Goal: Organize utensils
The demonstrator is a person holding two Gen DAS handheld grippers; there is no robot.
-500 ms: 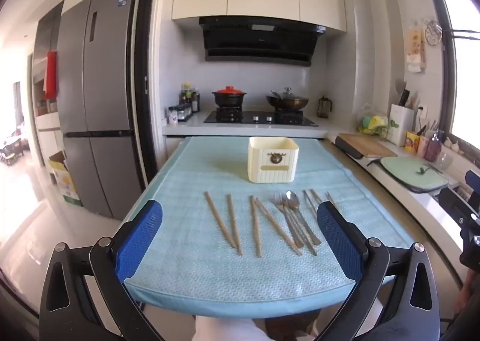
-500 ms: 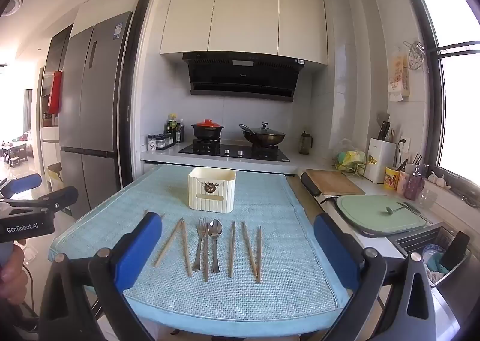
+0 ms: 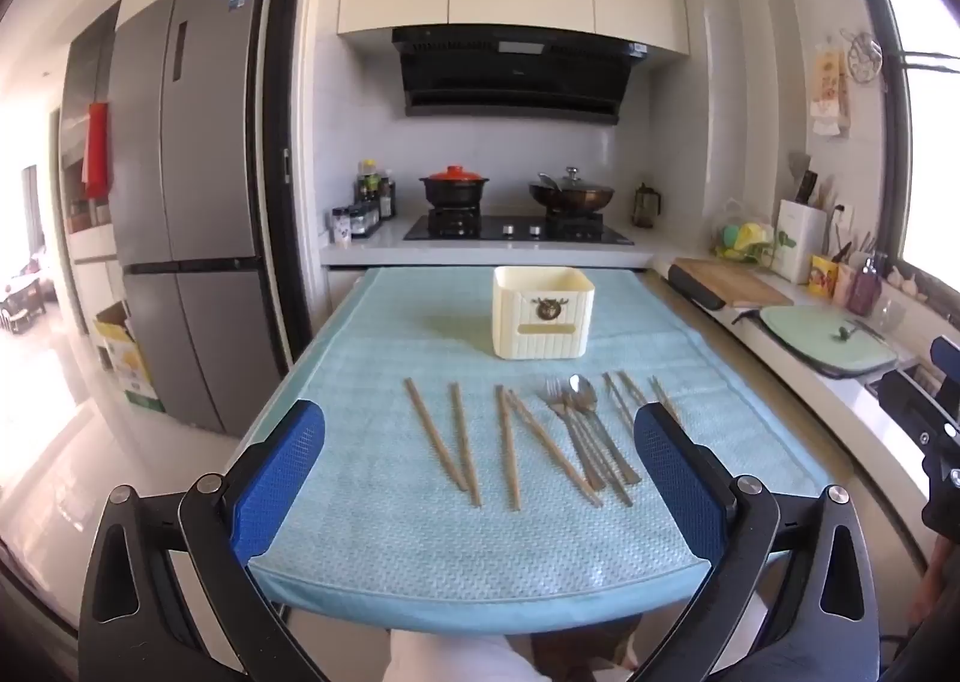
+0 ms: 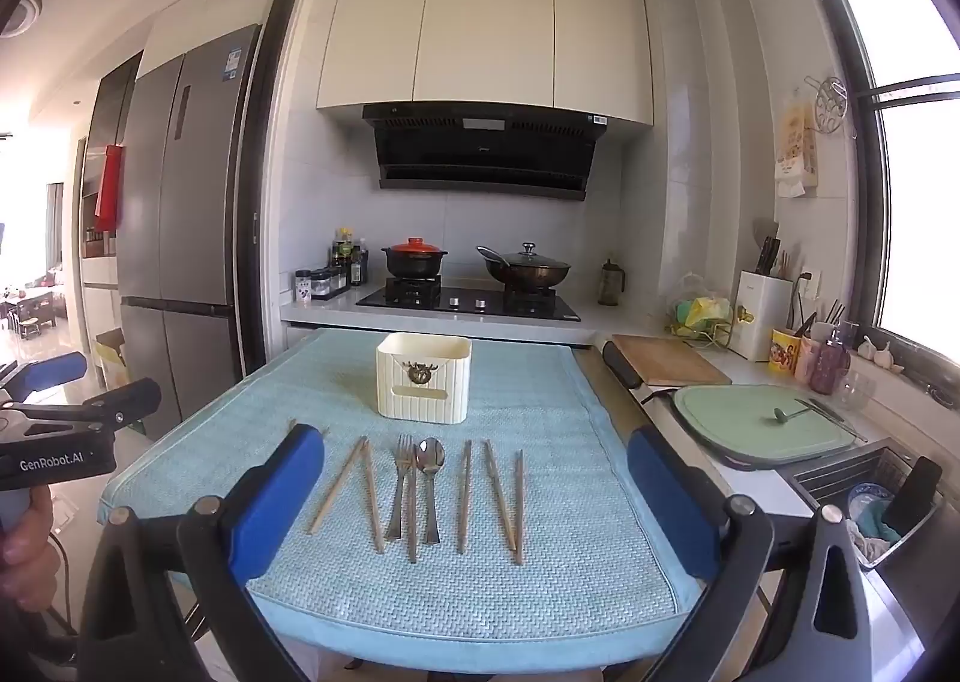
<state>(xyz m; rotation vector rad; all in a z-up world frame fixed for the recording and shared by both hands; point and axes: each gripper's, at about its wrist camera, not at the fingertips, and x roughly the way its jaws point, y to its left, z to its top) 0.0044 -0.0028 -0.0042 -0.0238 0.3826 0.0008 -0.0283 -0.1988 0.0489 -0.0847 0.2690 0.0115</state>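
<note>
On the desk (image 4: 420, 592), before one cream utensil holder (image 4: 423, 385), lie eight wooden chopsticks (image 4: 465, 496), one fork (image 4: 401, 487) and one spoon (image 4: 430, 487). Both the left hand-held gripper (image 3: 480, 478) and the right hand-held gripper (image 4: 474, 502) hang spread wide and hold nothing; the left one's body reads "GenRobot.AI".

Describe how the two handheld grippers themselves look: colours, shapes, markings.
Both look alike: the left gripper and right gripper have black angular linkage arms with silver pivot bolts and triangular cut-outs, ending in jaws faced with blue textured pads. In the right wrist view, the left gripper's black body reads "GenRobot.AI" in white. No cables are clearly visible.
</note>
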